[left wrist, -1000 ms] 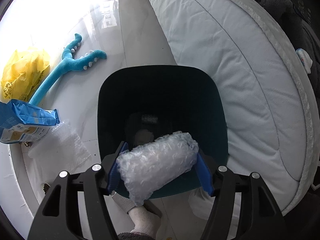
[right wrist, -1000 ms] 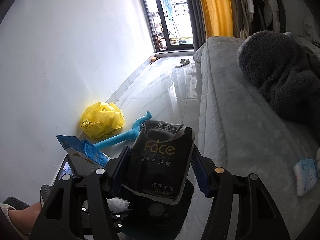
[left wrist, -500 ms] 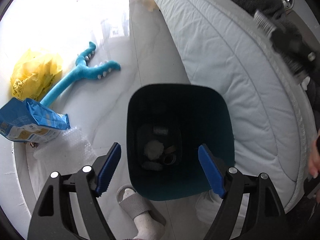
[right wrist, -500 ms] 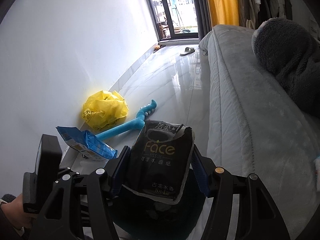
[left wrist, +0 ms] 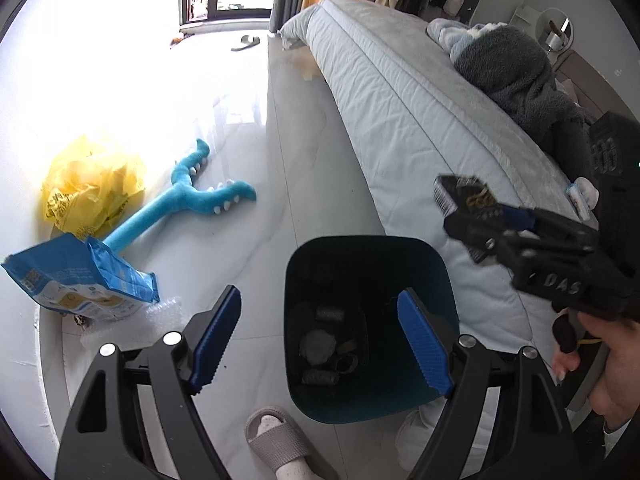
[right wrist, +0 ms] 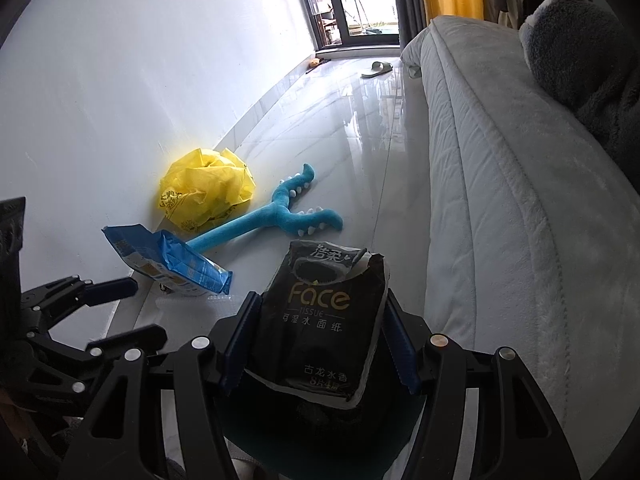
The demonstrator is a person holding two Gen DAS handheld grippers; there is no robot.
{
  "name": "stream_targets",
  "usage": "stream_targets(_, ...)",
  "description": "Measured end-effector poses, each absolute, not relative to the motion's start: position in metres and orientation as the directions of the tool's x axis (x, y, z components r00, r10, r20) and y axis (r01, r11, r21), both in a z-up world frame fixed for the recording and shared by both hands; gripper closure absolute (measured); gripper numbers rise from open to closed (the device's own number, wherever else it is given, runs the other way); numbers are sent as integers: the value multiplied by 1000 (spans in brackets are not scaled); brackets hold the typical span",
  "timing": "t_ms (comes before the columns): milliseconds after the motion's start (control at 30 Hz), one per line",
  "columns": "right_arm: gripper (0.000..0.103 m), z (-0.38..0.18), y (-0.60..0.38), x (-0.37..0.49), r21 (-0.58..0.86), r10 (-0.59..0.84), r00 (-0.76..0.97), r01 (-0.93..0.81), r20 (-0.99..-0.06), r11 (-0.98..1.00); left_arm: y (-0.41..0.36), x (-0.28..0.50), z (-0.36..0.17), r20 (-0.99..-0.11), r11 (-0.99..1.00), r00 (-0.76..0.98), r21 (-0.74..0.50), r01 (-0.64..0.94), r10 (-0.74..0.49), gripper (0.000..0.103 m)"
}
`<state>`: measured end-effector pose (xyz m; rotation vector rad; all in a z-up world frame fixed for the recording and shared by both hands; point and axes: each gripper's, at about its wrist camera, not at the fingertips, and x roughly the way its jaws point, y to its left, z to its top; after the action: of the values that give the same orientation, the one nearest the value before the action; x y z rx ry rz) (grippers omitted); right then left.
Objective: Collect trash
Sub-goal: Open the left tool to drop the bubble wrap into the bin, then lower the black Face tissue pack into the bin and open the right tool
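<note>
My left gripper (left wrist: 320, 296) is open and empty, hanging above the dark teal bin (left wrist: 360, 252). Pale and dark scraps (left wrist: 320, 346) lie at the bin's bottom. My right gripper (right wrist: 320, 300) is shut on a black "Face" tissue pack (right wrist: 320, 312), held just over the bin (right wrist: 320, 440). In the left wrist view the right gripper (left wrist: 476, 216) comes in from the right, above the bin's edge. On the floor to the left lie a yellow plastic bag (left wrist: 92, 184), a blue packet (left wrist: 80, 284) and a sheet of bubble wrap (left wrist: 132, 324).
A blue plush toy (left wrist: 188, 208) lies on the floor beside the yellow bag. The bed (left wrist: 400, 120) runs along the right, with a dark fleece (left wrist: 516, 72) on it. A foot in a grey slipper (left wrist: 276, 436) stands by the bin. A white wall borders the left.
The left gripper let go of the bubble wrap roll over the bin, opened wide and rose. The right gripper sank toward the bin with the tissue pack.
</note>
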<state>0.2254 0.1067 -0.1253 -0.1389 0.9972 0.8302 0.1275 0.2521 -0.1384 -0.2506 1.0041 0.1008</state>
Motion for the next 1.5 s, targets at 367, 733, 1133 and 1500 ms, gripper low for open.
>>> stream_targets(367,42,-160,132,217,243,497,197,-686,-845,685,260,116,-102,-741,964,671,-193,-180,-23,20)
stream_targets(733,42,-182,142,210,225,434,130,-704,-891,673,260,111,-66,-641,963,767,-207,-172,-1,31)
stream_targets(1133,31,-161,126,204,225,434,121,-715,-893,662,234,109,-21,-539,967,842,-222,-128,-12,32)
stream_targets(1500,31,-105,82,214,266,553,205,-711,-807,651,193,125,-10,-514,979,857,-192,-70,-40,32)
